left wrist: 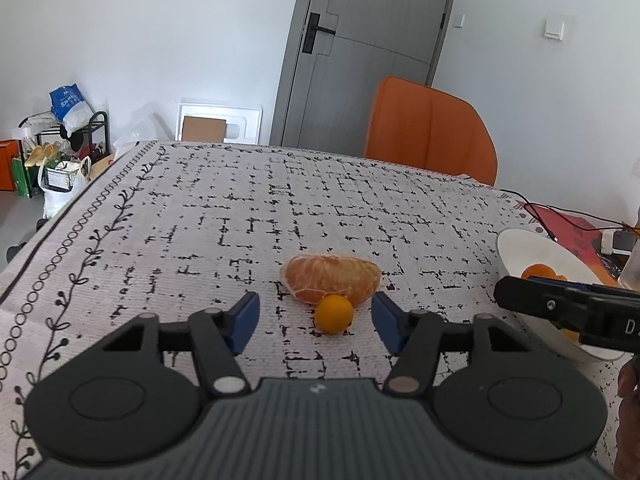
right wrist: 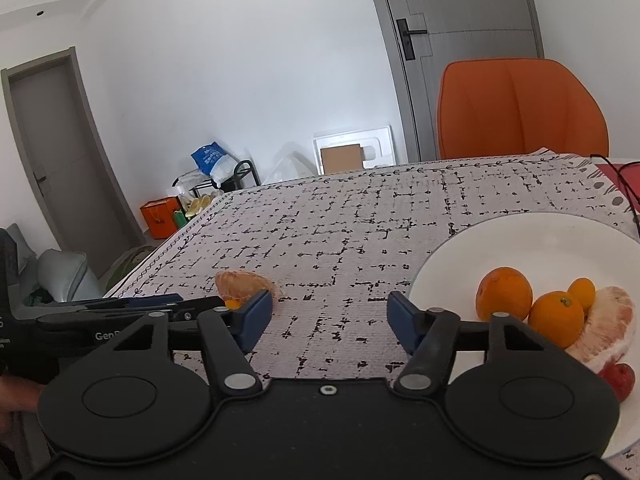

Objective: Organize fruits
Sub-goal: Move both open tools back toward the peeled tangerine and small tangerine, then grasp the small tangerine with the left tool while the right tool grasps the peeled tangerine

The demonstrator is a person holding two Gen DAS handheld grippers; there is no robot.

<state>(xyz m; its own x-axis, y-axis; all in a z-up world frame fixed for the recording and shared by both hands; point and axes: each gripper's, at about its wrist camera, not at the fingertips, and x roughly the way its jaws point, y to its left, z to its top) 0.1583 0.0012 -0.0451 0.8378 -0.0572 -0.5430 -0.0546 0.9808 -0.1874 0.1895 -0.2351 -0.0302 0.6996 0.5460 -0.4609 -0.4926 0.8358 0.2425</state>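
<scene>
A peeled orange half point(left wrist: 332, 282) lies on the patterned tablecloth with a small kumquat point(left wrist: 334, 313) touching its near side. My left gripper point(left wrist: 316, 318) is open and empty, its blue fingers on either side of the kumquat. The white plate point(right wrist: 500, 244) holds two oranges point(right wrist: 504, 293), a small kumquat point(right wrist: 582, 292), a pomelo piece point(right wrist: 612, 330) and a red fruit point(right wrist: 622, 378). My right gripper point(right wrist: 329, 316) is open and empty over the cloth, left of the plate. The peeled half point(right wrist: 240, 283) shows there too.
An orange chair point(left wrist: 430, 128) stands at the table's far side. Red and black wires point(left wrist: 560, 212) lie on a red mat behind the plate point(left wrist: 532, 248). The right gripper point(left wrist: 568, 312) reaches over the plate. Bags and a rack stand on the floor at left.
</scene>
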